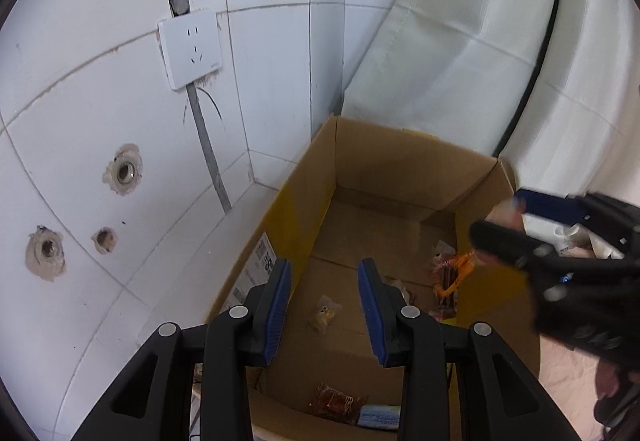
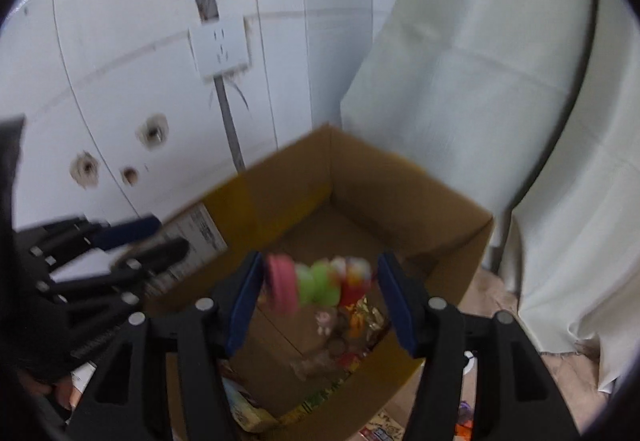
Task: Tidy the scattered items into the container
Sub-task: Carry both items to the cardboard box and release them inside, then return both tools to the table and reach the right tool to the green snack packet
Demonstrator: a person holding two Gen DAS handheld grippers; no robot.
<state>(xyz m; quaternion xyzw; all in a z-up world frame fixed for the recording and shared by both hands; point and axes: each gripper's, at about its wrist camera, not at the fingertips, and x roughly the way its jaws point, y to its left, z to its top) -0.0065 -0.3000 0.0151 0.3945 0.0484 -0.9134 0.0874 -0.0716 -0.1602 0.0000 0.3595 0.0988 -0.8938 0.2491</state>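
The left tongs (image 1: 324,307) hang above the near end of an open cardboard box (image 1: 320,177), their blue-padded fingers (image 1: 276,311) spread wide with nothing between them. Straight below the gap a small clear packet (image 1: 325,315) lies on the box floor, and nearer, under the base of the tongs, lie a reddish-brown packet (image 1: 337,403) and a pale blue one (image 1: 378,417). Off to the right of the left tongs, against the box's right wall, sits an orange and red wrapper (image 1: 450,279). The right tongs (image 2: 318,305) are over the same box, seen in the left view as a blurred black shape at the box's right edge; their fingers (image 2: 394,303) also stand wide apart. Between them, blurred and not touching either pad as far as can be told, is a string of bright sweets (image 2: 316,283), pink, green and red, above the box's inside. Under it, on the floor of the box, is a heap of shiny snack wrappers (image 2: 360,321). More packets (image 2: 384,431) lie outside the box, below and to the right of the right tongs. Beyond both tongs are a white tiled wall with a socket (image 1: 190,49) and a pale curtain (image 1: 460,41) behind the box's far right side
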